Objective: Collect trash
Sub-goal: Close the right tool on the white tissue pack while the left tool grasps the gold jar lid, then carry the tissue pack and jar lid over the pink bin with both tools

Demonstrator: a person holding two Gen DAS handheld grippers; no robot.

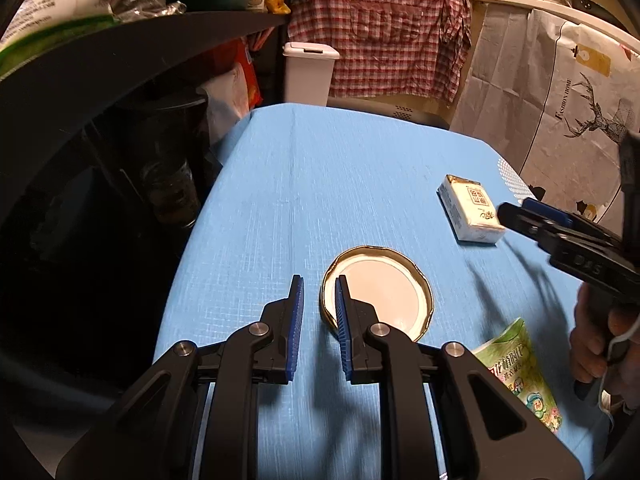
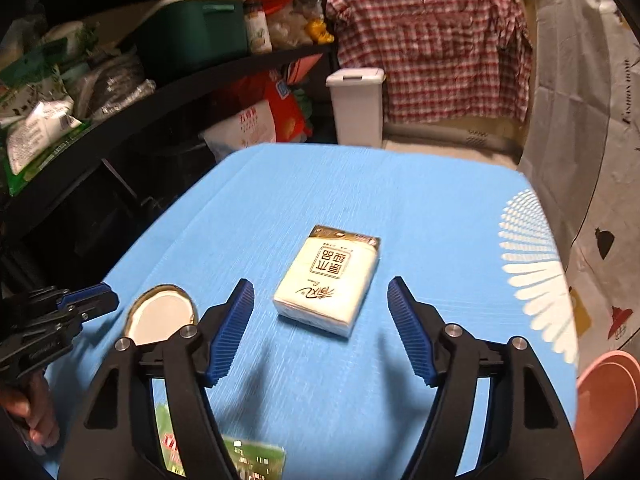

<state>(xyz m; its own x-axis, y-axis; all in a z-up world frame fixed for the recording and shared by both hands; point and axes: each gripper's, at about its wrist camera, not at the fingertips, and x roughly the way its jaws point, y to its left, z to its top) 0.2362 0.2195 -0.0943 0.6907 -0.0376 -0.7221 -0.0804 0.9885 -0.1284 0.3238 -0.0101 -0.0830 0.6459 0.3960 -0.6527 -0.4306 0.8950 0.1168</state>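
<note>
Blue ribbed pads line the right gripper, jaws spread wide with nothing gripped, before a white tissue pack printed with brown Chinese characters on the blue tablecloth. The left gripper, jaws narrowly parted and empty, hovers beside a gold jar lid.

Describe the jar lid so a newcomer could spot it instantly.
On the blue tablecloth, look near the front edge, just ahead of the left gripper. The round gold-rimmed metal lid lies there with its white inside up, the only circular item; the white tissue pack and green packet are not.
</note>
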